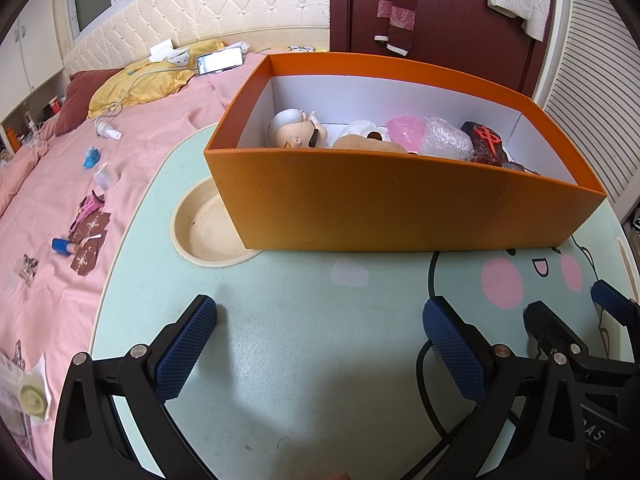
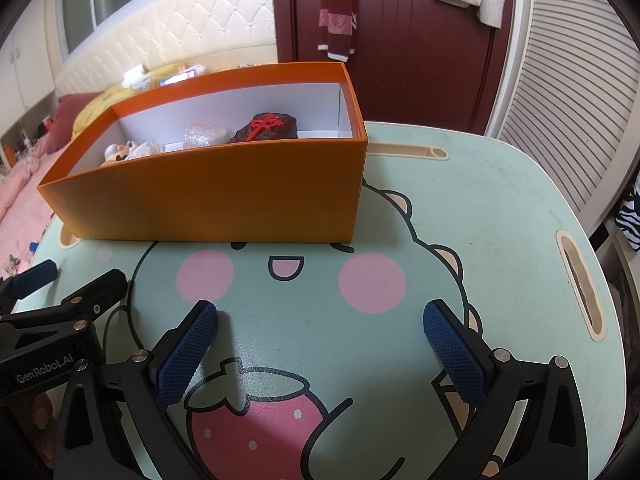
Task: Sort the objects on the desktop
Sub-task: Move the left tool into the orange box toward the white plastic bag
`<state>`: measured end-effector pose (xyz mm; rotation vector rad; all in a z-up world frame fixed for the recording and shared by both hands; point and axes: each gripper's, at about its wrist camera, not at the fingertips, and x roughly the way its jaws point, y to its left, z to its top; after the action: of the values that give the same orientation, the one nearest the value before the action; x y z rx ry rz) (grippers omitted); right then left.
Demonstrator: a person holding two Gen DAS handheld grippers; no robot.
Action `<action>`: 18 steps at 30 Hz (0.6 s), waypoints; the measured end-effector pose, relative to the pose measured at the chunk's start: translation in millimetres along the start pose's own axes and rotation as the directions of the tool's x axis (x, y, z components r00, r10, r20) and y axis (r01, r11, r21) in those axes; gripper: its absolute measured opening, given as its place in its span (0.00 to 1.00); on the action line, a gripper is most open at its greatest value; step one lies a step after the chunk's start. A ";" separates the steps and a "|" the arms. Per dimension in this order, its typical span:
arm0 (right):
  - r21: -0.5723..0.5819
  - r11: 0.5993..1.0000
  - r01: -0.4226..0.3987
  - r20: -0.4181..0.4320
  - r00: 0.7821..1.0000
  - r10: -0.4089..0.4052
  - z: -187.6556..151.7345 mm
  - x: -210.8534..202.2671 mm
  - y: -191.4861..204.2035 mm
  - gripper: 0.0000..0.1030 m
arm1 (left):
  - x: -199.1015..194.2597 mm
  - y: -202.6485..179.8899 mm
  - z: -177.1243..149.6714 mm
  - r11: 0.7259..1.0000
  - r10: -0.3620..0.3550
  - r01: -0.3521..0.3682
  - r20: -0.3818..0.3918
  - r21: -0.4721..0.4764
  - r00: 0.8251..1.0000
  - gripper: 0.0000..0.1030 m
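Observation:
An orange box (image 1: 392,204) (image 2: 224,200) with white inner walls stands on the mint cartoon table (image 1: 300,360) (image 2: 500,240). Inside lie a doll head (image 1: 296,130), a beige lump (image 1: 368,144), a pink piece (image 1: 406,130), a bubble-wrap bundle (image 1: 444,142) (image 2: 206,134) and a dark stone with a red mark (image 1: 486,142) (image 2: 266,128). My left gripper (image 1: 320,312) is open above the bare tabletop, in front of the box. My right gripper (image 2: 320,316) is open too, over the cartoon face, empty. Each gripper shows at the other view's edge.
A round cup recess (image 1: 208,232) sits in the table left of the box, and a slot handle (image 2: 580,288) at the right edge. A pink bed (image 1: 132,152) with small toys, cards, a phone and pillows lies to the left. A dark red door (image 2: 400,40) stands behind.

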<state>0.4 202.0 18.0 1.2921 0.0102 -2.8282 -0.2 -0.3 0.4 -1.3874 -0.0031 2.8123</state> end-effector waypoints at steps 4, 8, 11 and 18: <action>0.001 1.000 -0.002 0.000 1.000 0.002 0.0 1.8 2.2 1.00 | -2.1 3.8 5.0 1.000 -0.019 0.019 0.003 0.020 1.000 1.00; 0.005 1.000 -0.006 0.004 1.000 0.006 -1.6 2.0 4.0 1.00 | -4.1 7.7 9.9 0.998 -0.038 0.037 0.006 0.040 0.999 0.99; 0.005 1.000 -0.009 0.000 1.000 0.009 0.8 0.6 -2.5 1.00 | -27.7 27.9 11.1 0.996 -0.061 0.056 0.082 0.062 0.995 0.98; -0.017 1.000 -0.015 0.006 1.000 0.015 -2.4 -1.0 -3.9 1.00 | -81.2 39.8 72.4 0.971 -0.235 0.225 0.166 0.074 0.958 0.98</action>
<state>2.8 206.0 17.2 1.2751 0.0241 -2.8132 -8.4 -40.5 108.7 -1.0499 -0.0823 2.7049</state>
